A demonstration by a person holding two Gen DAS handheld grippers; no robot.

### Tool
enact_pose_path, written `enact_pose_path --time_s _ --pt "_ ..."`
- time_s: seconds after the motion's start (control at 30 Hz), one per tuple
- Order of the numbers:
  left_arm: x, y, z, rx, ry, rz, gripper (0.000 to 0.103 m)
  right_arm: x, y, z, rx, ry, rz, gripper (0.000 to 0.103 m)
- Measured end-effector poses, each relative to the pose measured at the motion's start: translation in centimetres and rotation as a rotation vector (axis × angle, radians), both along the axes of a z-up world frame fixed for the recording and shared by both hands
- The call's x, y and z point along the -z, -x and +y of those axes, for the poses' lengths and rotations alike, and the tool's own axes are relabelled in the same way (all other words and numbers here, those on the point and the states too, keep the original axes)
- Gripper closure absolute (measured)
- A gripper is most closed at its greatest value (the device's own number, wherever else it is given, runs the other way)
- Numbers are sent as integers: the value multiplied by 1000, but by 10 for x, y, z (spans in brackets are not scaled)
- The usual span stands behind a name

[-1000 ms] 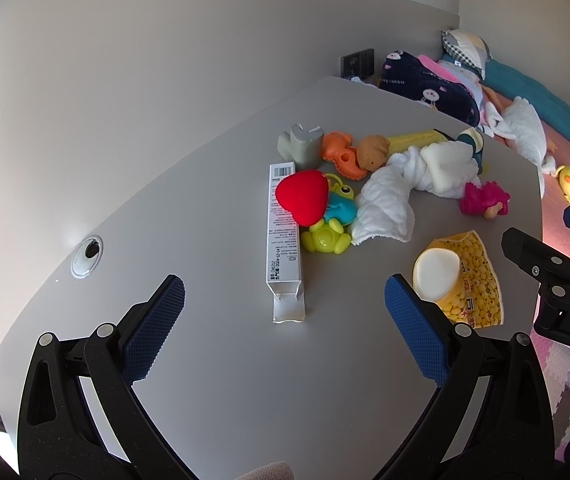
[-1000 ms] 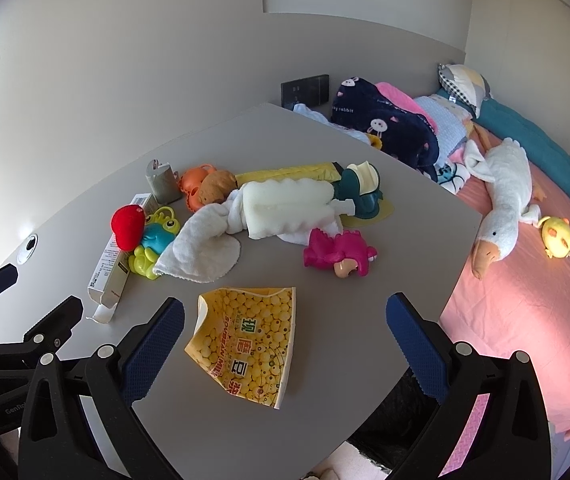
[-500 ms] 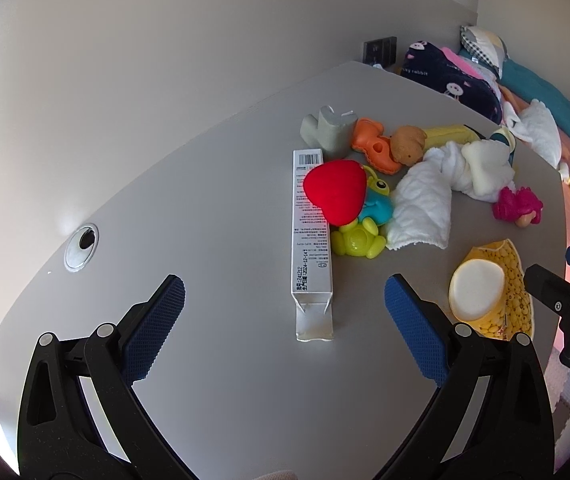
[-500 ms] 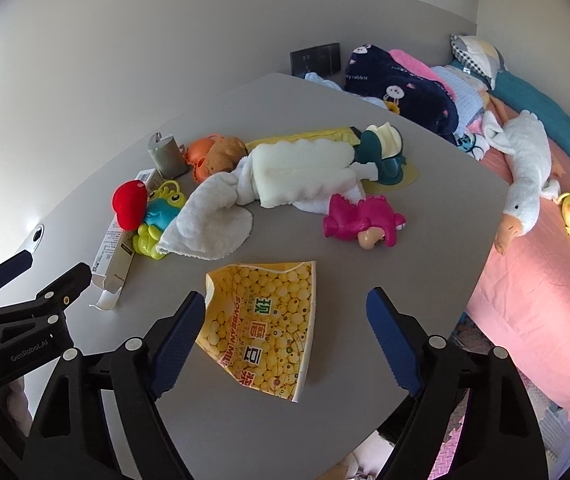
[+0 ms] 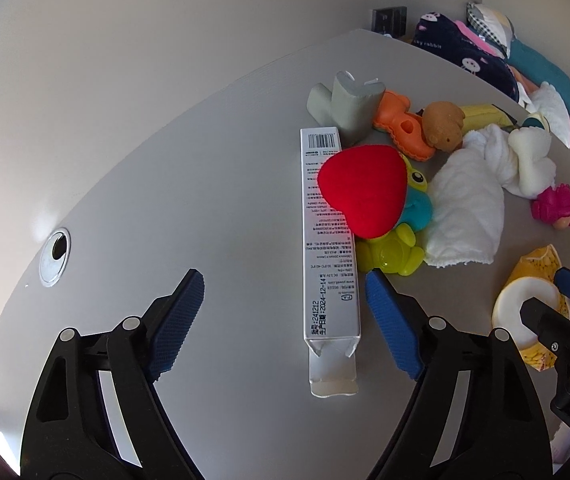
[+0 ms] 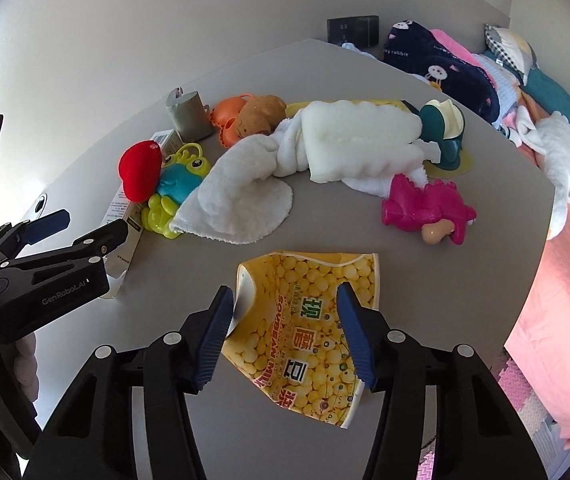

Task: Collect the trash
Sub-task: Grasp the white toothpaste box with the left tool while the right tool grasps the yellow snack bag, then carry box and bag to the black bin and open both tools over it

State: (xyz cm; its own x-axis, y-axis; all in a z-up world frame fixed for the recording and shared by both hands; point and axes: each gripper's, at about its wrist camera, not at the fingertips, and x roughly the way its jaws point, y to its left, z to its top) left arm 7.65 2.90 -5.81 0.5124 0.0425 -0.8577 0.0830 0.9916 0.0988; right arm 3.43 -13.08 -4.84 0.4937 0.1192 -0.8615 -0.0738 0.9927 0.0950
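Both jaws closing, nothing pinched yet: right gripper (image 6: 285, 320) straddles light, crushable yellow snack bag (image 6: 305, 332); left gripper (image 5: 285, 312) brackets stiff, empty-looking carton (image 5: 329, 248).

A grey counter (image 6: 365, 80) stands against a plain white wall (image 6: 145, 20) that carries a dark socket plate (image 6: 353, 30). Beside it lies a bed (image 6: 557, 264) with pink sheet, teal blanket (image 6: 565, 100) and checked pillow (image 6: 511, 46). Pastel foam mats (image 6: 525, 396) cover the floor.

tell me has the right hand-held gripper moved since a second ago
Yes. The right hand-held gripper has come down and forward over the yellow snack bag, jaws closing around it, while the pink toy stayed put.
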Motion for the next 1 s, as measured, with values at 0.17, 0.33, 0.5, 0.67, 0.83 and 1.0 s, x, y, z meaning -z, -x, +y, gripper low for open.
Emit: enact_pose_path --time_s 0.17,0.33,0.5,0.67,0.83,1.0 --pt "10 -11 1 8 24 31 25 6 -2 2 -30 -21 -1 64" --pt "16 -15 10 -7 83 59 36 7 -3 4 -66 -22 -19 73" --pt "14 -12 15 -20 83 48 52 4 -4 4 -68 -38 -5 75" --pt "8 -7 26 -75 106 23 75 -4 -1 1 -79 -91 -15 79" --pt "-11 6 30 -90 88 -72 76 -15 5 1 -95 -93 -58 80" --pt "-32 14 28 -80 94 -119 76 -29 12 -2 -101 -103 -106 80"
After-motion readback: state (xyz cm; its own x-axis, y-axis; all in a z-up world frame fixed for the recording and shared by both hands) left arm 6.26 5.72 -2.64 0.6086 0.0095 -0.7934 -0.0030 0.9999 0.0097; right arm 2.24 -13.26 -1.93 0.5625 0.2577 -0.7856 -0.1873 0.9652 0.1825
